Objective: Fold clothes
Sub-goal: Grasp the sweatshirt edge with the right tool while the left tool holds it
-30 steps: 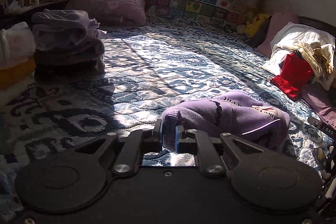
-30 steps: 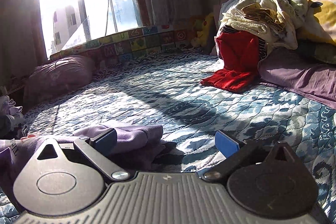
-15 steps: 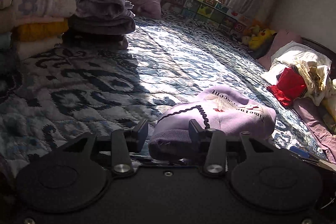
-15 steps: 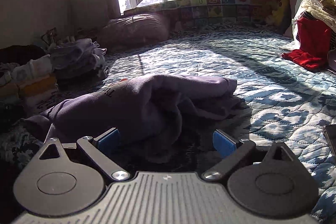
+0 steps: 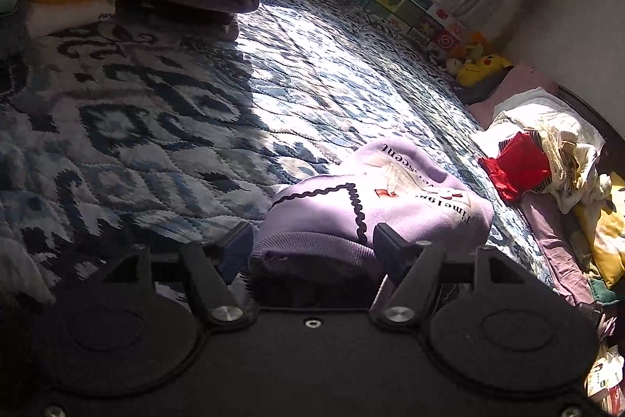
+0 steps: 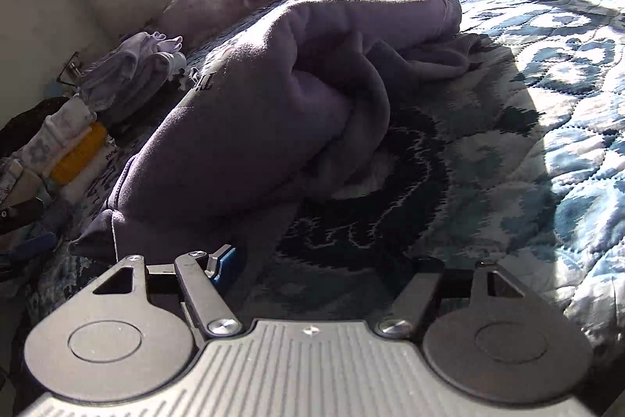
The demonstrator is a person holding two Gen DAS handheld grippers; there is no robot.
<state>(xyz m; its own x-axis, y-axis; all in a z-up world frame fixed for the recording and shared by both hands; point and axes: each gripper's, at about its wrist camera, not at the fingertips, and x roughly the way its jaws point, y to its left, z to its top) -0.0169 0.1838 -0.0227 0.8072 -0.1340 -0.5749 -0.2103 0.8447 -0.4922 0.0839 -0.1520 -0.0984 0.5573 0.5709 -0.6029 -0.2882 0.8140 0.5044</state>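
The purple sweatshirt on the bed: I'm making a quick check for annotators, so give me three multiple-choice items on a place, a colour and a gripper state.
1. Where is the purple sweatshirt?
A. On the quilt
B. On the folded stack
C. On the windowsill

2. What colour is the garment in the unfolded pile by the headboard?
A. Green
B. Red
C. Black

3. How does the left gripper stand?
A. Shut on the sweatshirt
B. Out of view
C. Open, its fingers either side of the ribbed hem

Answers:
1 A, it lies bundled on the blue patterned quilt.
2 B, the red garment shows among pale clothes.
3 C, the jaws are spread wide around the hem.
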